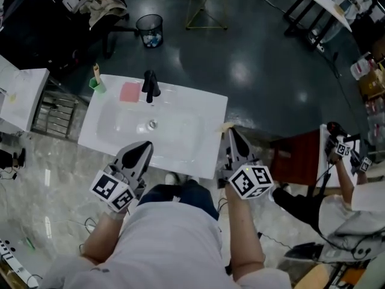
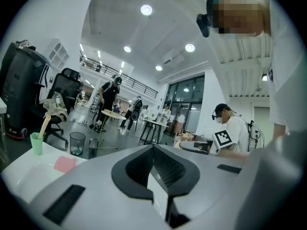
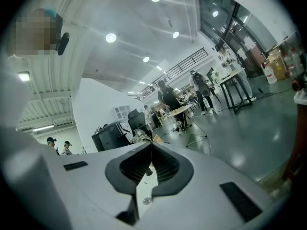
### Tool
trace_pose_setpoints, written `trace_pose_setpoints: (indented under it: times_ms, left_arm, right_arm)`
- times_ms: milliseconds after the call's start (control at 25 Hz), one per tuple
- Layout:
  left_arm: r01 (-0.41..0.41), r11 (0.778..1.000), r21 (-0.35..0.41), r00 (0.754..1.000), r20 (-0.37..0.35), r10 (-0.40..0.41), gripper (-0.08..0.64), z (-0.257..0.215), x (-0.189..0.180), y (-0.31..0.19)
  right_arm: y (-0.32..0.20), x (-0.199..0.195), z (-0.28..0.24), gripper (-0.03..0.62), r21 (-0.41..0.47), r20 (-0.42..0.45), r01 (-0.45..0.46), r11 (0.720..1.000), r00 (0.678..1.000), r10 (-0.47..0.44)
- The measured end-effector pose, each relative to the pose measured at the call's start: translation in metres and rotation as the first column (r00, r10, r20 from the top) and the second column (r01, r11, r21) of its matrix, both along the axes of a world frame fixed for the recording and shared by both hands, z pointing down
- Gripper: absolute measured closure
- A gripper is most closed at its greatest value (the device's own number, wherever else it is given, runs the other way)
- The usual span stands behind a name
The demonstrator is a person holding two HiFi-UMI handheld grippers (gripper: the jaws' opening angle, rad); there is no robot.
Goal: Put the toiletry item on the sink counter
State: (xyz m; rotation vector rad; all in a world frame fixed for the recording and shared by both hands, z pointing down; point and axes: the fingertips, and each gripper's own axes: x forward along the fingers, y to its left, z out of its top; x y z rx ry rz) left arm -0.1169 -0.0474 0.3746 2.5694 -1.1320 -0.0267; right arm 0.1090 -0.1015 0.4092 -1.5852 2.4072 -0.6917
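**Thin tan item at my right tips**

My right gripper is clamped on a small tan item over the sink edge. My left gripper is closed and empty. The item seems light, stiff and thin, so it may swivel. A mid-length hold suits it best.

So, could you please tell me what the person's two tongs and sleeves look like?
The left tongs and right tongs match: pale grey wedge-shaped bodies tapering to a point, with black ribbed pads lining a leaf-shaped opening. Each carries a white cube printed with black square markers at its rear. The person wears a white short-sleeved T-shirt.
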Motion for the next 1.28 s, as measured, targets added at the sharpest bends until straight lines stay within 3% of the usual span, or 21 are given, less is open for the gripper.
trace_pose_setpoints:
  times_ms: [680, 1280]
  left_arm:
    - [0.108, 0.99, -0.093, 0.994, 0.034, -0.105, 0.543, 0.014, 0.011, -0.051]
    - [0.141, 0.98, -0.142, 0.989, 0.073, -0.132, 0.543, 0.033, 0.002, -0.057]
  right_arm:
    - [-0.134, 0.013, 0.04, 0.571, -0.043, -0.027, 0.085, 0.995, 0.996, -0.086]
    - [-0.173, 0.009, 0.071, 0.571, -0.073, -0.025, 0.083, 0.994, 0.996, -0.085]
